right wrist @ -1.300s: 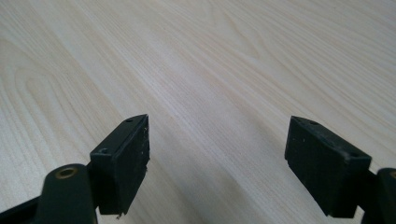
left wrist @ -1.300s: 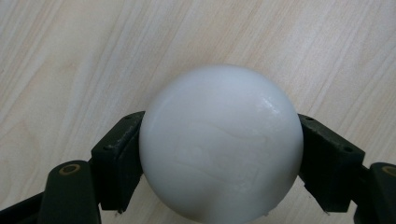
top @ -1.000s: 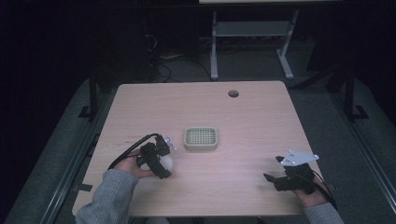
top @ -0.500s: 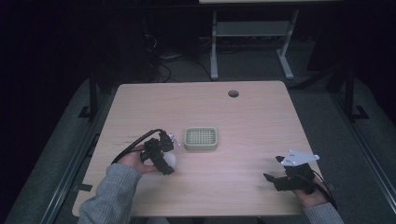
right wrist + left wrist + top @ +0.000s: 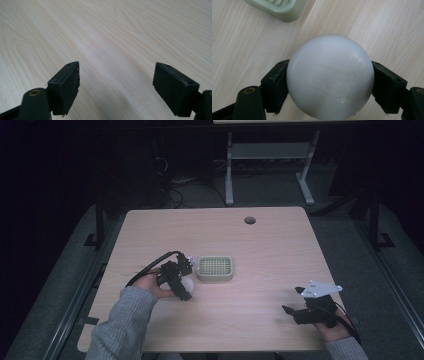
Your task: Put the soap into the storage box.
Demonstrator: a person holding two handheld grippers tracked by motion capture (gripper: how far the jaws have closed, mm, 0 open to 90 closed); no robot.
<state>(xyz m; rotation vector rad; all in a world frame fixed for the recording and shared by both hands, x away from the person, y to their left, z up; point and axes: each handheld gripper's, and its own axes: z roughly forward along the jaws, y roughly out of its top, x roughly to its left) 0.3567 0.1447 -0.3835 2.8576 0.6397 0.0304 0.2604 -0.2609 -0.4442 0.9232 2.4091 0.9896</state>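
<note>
Compared with the earlier frames, the left gripper [image 5: 184, 279] and its ball [image 5: 187, 285] have been carried up and right in the high view, toward the tray [image 5: 215, 268]; a second ago they sat lower left of it, now the ball is just beside the tray's left edge, touching cannot be told. The right gripper [image 5: 299, 302] is unchanged at the lower right of the frame, and the tray has not moved.

In the left gripper view the ball [image 5: 330, 77] is clamped between the two black fingers [image 5: 275, 86], one pad pressed on each side, and is held over bare desk [image 5: 247, 47]. The ball is white, smooth, slightly glossy, round, with a faint raised mark on its near face. A corner of the tray [image 5: 279, 7] is seen at the upper left of that view: pale green, plastic-looking, rounded rim. From above the tray is a rounded rectangle with a fine grid inside.

In the right gripper view the fingers [image 5: 64, 87] are spread wide apart with nothing between them, only light wood grain of the desk [image 5: 117, 37] beyond. Finger pads are blocky, matt black, scuffed at the edges. A grey three-cornered plate sits on top of the right gripper in the high view.

The desk [image 5: 280, 245] is pale wood-look, rounded corners, with a round cable hole [image 5: 249, 220] near its upper edge. A grey knit sleeve [image 5: 120, 325] is seen at lower left.
</note>
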